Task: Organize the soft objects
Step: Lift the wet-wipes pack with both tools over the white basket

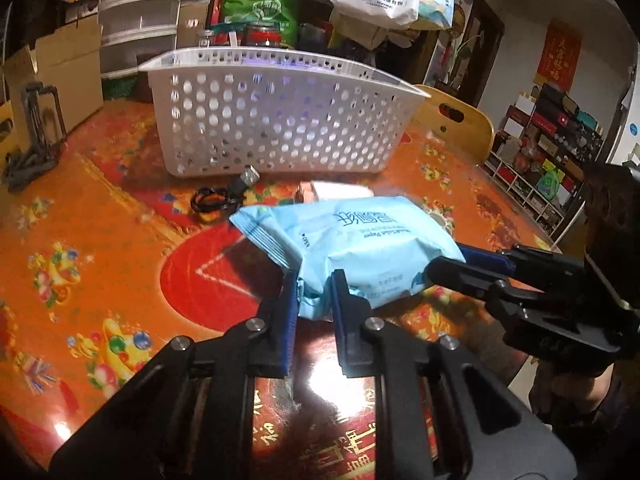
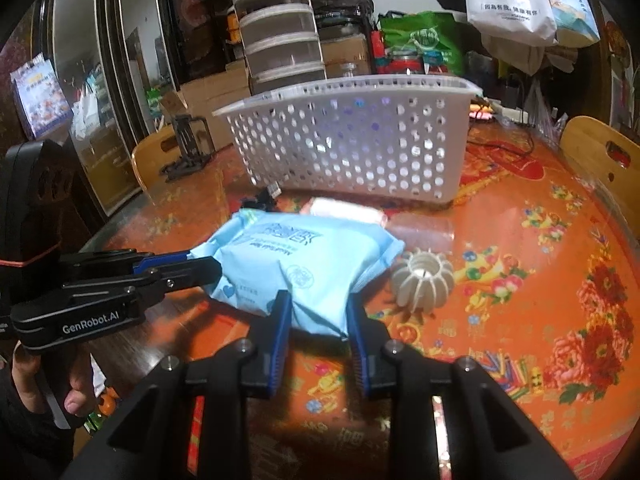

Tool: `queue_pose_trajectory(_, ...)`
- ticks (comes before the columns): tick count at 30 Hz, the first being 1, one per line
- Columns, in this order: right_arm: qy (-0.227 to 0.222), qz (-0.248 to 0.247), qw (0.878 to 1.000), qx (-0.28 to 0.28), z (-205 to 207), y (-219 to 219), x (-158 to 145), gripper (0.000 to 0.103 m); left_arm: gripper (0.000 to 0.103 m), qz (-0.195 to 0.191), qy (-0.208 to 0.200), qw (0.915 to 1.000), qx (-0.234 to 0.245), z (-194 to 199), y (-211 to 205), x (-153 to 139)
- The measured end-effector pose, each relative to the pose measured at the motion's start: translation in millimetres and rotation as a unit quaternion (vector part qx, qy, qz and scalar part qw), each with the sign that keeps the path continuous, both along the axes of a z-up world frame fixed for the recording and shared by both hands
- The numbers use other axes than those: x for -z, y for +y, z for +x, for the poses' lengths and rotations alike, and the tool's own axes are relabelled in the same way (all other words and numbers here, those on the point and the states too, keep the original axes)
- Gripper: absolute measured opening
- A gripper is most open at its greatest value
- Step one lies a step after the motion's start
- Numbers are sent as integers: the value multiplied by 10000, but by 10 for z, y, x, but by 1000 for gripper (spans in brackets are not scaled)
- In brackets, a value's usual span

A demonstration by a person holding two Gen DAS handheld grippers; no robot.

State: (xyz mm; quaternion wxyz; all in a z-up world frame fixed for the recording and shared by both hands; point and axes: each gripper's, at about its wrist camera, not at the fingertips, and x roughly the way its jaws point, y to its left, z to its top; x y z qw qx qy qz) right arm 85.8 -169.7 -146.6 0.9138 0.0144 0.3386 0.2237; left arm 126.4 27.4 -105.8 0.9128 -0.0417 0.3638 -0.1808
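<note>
Low in the left wrist view, the left gripper [image 1: 316,300] pinches the near edge of the blue tissue pack [image 1: 352,244]. In the right wrist view, bottom centre, the right gripper [image 2: 318,316] clamps the pack's other end, its jaws narrow around bunched wrapper. The pack hangs between both grippers, its long axis running across each frame, just above the orange tablecloth [image 1: 100,248]. Beyond it, in the upper middle of both views, stands the white perforated basket [image 1: 280,120], directly ahead of the tongs. Both hands look about equally near it, so the carry is likely forward and up over the rim.
</note>
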Motion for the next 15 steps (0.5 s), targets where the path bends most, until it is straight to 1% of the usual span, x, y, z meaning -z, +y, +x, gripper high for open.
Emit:
queue_pose_trajectory(5,-228,36,9997,1,-38,0,-180,25,14,-12,-172,9998,-22,-26,23,-196)
queue_pose_trajectory(15,-674,-46,9977,-60,-51,56,-626,25,14,45,-568,9983,-117,-96,50,-693)
